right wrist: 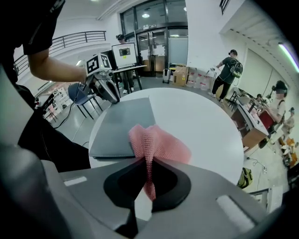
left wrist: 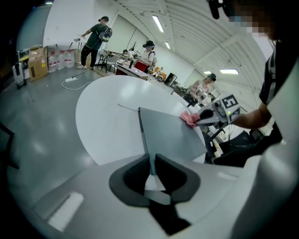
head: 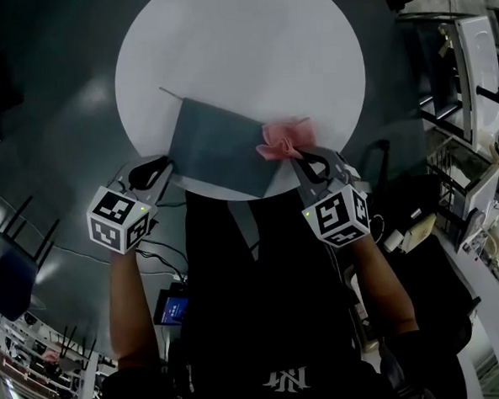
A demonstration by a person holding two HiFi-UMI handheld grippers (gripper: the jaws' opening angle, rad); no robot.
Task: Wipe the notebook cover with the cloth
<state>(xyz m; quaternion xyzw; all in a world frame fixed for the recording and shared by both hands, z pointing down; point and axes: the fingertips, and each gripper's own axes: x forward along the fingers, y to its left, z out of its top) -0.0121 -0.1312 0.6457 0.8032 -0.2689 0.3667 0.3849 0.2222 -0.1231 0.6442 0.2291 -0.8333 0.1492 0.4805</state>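
In the head view, you are working at the near edge of the round table (head: 239, 35). The grey notebook (head: 221, 150) is lying there, with your left claw (head: 152, 172) at its near-left corner and your right claw (head: 312, 162) holding the pink cloth (head: 286, 139) on its right edge.

In the left gripper view, the claw is pinching the notebook's corner. Hold that grip firm, so the cover is not sliding under the wipe.

In the right gripper view, the claw is clamping a fold of cloth, and the loose part is fanning over the cover. Press it flat and sweep lightly towards your left claw in overlapping passes.
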